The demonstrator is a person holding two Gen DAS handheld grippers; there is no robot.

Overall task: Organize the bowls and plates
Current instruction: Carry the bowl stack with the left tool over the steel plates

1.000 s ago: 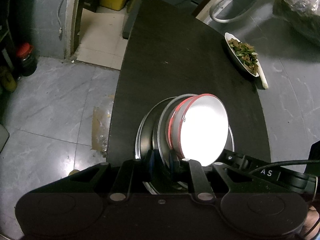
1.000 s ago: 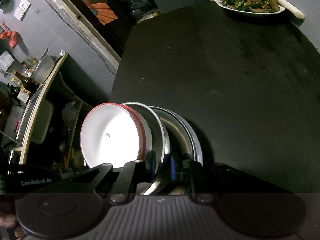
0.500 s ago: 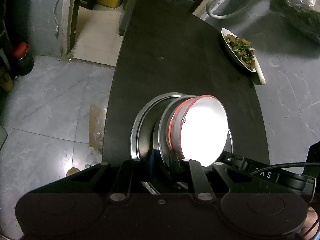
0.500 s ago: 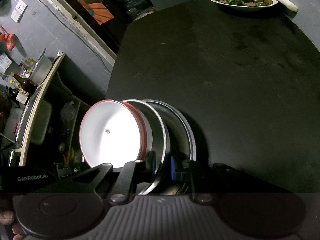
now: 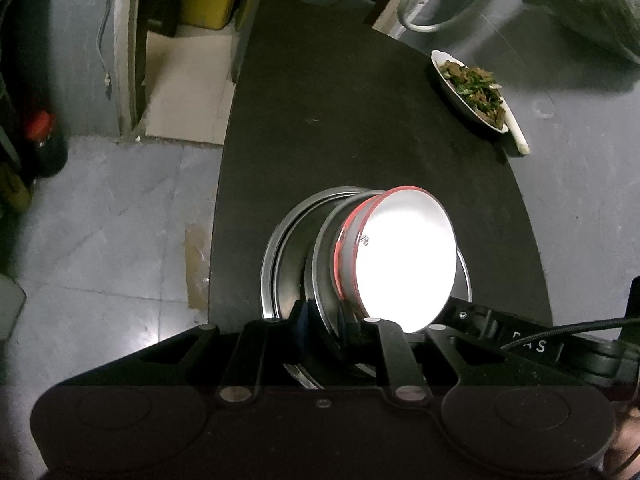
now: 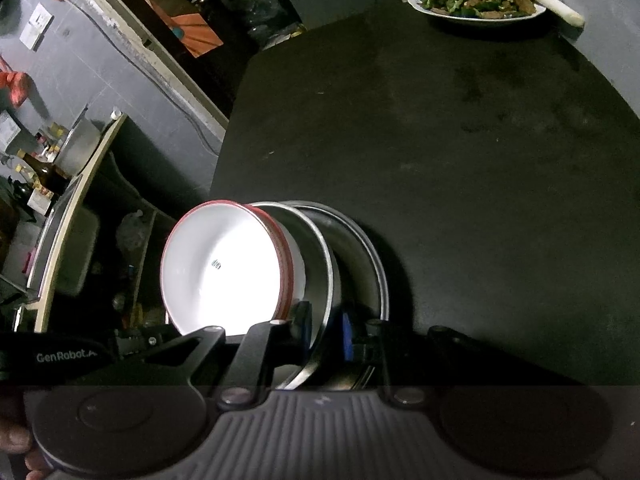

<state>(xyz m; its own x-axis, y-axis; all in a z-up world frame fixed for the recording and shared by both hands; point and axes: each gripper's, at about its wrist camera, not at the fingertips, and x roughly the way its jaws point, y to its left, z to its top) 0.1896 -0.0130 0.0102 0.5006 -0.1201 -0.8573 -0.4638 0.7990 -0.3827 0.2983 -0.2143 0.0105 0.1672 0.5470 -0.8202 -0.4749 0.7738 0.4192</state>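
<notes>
I have both grippers clamped on one nested stack of dishes. My left gripper (image 5: 322, 320) pinches the thin rim of a steel bowl (image 5: 320, 264), and my right gripper (image 6: 326, 330) pinches the same rim from the opposite side. Inside it, directly ahead of each gripper, sits a glossy white bowl (image 6: 224, 268) with a red rim. A wider, shallow steel plate (image 5: 276, 248) lies under both, seemingly on the black, matte table (image 6: 460, 160). Far ahead rests an oval white dish of cooked greens (image 6: 476, 0).

My worry: polished metal is slippery, and the stack looks tilted. The smooth white bowl could slide out, or the rim could slip from either grip.
</notes>
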